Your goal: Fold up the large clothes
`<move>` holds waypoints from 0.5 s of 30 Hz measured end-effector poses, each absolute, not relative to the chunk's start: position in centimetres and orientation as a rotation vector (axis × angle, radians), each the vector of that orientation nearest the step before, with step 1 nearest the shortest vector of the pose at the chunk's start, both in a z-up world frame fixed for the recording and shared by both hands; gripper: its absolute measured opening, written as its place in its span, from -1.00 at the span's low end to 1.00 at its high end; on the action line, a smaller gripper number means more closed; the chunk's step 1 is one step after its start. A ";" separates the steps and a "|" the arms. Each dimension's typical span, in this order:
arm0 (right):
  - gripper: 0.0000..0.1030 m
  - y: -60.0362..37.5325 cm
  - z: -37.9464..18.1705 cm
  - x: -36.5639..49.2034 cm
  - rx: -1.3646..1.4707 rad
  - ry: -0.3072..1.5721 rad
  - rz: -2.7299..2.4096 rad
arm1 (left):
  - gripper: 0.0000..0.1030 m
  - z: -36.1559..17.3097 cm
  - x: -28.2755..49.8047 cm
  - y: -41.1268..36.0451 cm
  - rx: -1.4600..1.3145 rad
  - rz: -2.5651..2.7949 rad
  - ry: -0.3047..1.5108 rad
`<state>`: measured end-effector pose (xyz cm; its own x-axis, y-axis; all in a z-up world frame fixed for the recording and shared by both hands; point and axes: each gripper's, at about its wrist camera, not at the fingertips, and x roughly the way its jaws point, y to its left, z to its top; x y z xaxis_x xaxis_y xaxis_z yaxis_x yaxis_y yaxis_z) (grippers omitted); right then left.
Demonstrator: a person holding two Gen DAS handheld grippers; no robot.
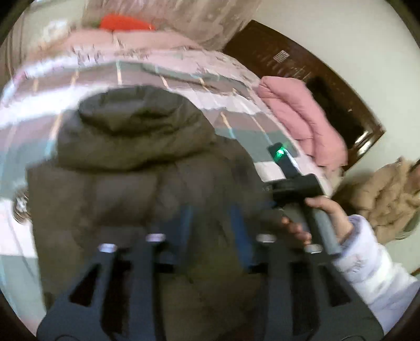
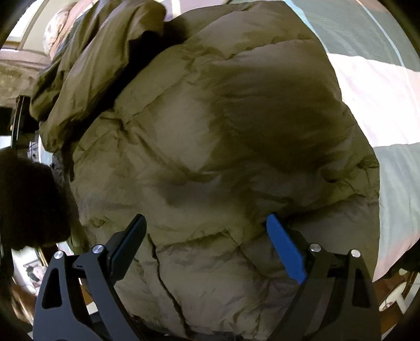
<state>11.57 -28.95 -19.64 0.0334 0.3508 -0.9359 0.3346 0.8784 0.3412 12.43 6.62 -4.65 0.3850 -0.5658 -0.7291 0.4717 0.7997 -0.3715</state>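
Note:
An olive-brown hooded puffer jacket (image 1: pixel 147 168) lies flat on the bed, hood away from me. In the blurred left wrist view my left gripper (image 1: pixel 213 220) hovers over the jacket's lower back, its blue pads apart with nothing pinched between them. A hand (image 1: pixel 325 215) in a pale sleeve holds the right gripper's handle at the jacket's right edge. In the right wrist view the right gripper (image 2: pixel 206 225) points steeply down at the jacket (image 2: pixel 210 131), jaws wide apart over a puffy quilted bulge, with its fingertips (image 2: pixel 274 223) at the fabric.
The jacket lies on a striped pastel bed cover (image 1: pixel 162 76) (image 2: pixel 380 91). A folded pink puffer jacket (image 1: pixel 302 118) lies at the bed's right side by a dark wooden headboard (image 1: pixel 309 68). A beige jacket (image 1: pixel 386 199) sits off the bed, a red item (image 1: pixel 123 22) far back.

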 end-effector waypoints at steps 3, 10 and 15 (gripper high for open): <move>0.81 -29.5 -19.5 11.7 0.594 1.548 -0.004 | 0.49 -4.8 12.6 9.0 -0.169 -0.553 0.963; 0.81 -32.2 -18.3 10.9 0.739 1.440 -0.054 | 0.49 -12.4 16.7 15.2 -0.276 -0.158 1.252; 0.81 -32.5 -17.3 10.7 0.877 1.371 0.060 | 0.51 -16.4 17.9 18.8 -0.311 0.025 1.381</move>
<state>10.69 -32.54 -17.27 0.2487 0.5166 -0.8193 0.4428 0.6917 0.5705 17.92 18.81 -16.40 0.1953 -0.1640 -0.9669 -0.1985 0.9589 -0.2027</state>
